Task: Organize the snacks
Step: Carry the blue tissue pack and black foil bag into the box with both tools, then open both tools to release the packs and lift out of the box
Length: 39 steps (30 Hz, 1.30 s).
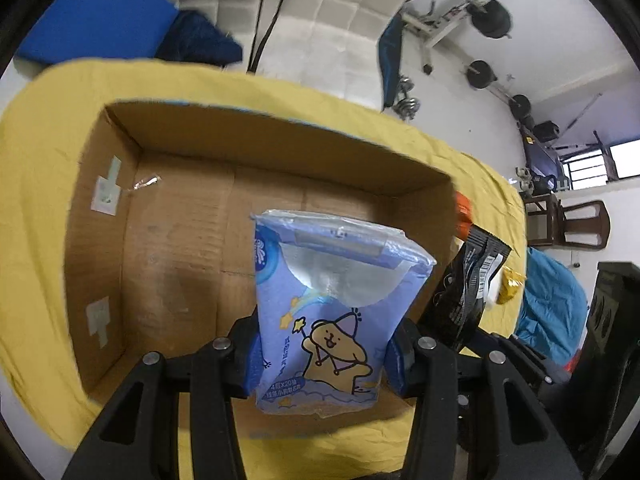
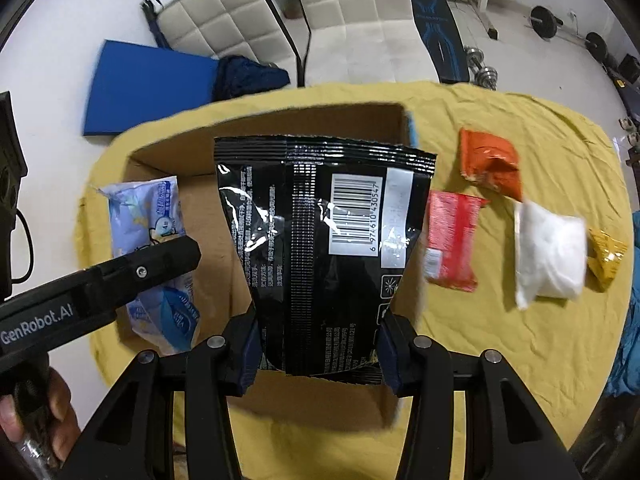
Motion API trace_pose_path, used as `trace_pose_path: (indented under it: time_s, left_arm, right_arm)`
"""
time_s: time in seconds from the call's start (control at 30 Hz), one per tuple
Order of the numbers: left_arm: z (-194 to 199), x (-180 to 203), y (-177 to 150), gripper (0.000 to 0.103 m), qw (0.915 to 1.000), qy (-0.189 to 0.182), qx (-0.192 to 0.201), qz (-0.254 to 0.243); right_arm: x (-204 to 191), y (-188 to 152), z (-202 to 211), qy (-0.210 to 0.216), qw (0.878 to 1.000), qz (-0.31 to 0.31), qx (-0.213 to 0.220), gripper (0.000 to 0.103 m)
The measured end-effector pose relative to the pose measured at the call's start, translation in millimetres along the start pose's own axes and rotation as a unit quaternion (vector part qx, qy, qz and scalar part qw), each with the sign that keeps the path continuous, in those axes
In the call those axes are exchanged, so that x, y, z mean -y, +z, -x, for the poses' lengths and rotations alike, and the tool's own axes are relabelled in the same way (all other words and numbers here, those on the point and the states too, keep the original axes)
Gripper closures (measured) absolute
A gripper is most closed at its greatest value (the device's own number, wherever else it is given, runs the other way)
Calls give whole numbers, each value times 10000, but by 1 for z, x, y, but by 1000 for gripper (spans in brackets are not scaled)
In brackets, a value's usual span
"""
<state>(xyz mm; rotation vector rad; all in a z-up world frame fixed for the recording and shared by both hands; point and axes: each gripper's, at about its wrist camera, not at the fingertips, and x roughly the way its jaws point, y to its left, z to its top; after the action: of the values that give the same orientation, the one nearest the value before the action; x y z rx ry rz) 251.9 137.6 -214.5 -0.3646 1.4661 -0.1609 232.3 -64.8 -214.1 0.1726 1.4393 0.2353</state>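
Cardboard box [image 1: 224, 240]: landmark
Left gripper [image 1: 324, 356]: clamps soft blue pack [image 1: 336, 292] above it
Right gripper [image 2: 318, 352]: pinches slippery black bag [image 2: 320, 240], low edge

1. A rumpled yellow cloth [image 2: 480, 340] covers the desk.
2. At 11 o'clock in the right wrist view, a flat blue foam mat [image 2: 148, 88] lies on the pale floor, with a dark navy bundle of fabric [image 2: 252, 76] touching its right edge.
3. At 12 o'clock stand two white quilted cushioned chairs [image 2: 352, 12] with black frames.
4. At 1 o'clock sits a black and blue padded weight bench [image 2: 438, 36], with chrome dumbbells [image 2: 486, 74] just beside it.
5. At 2 o'clock in the left wrist view, black barbell plates [image 1: 494, 18] hang on a white rack.
6. At 3 o'clock stands a dark wooden chair [image 1: 568, 222].
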Motion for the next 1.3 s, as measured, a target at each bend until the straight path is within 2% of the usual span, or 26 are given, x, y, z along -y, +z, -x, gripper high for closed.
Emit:
trace_pose_path:
  time_s: [0.23,0.3,0.47,0.6,0.7,0.9,1.13,1.17,1.23,1.3]
  left_arm:
    - [-60,-30,32,58,9986,-151,-509,71]
    - [-76,-33,37,58,9971,-256,-710,56]
    - [-103,-41,46,57,9953,-278,-926,53]
    - [-114,-42,48,57,9936,-326,-1077,21]
    - [-115,-41,48,52,9933,-327,-1104,50]
    - [-116,-40,48,47,9940,-23,-1092,10]
    - [-109,-32,43,28,9948,189,-985,-179]
    - [-105,-31,42,18,9953,239,-919,-198]
    - [-98,-25,39,6,9956,341,-829,-287]
    - [-91,-22,35,4,9953,462,-762,-386]
  right_arm:
    - [-7,34,-74,-261,9989,62,-389,52]
    - [-6,38,-88,-338,9982,69,-480,52]
    - [-2,48,-115,-544,9965,18,-638,52]
    - [1,53,-128,-524,9957,-50,-757,51]
    - [-1,55,-131,-576,9954,-65,-758,51]
    - [-8,56,-138,-645,9946,-59,-813,49]
    - [-14,55,-136,-762,9940,-29,-787,47]
    - [-16,55,-134,-773,9940,-30,-770,47]
    - [-18,52,-130,-814,9939,-20,-745,47]
    - [-26,48,-128,-875,9937,12,-702,45]
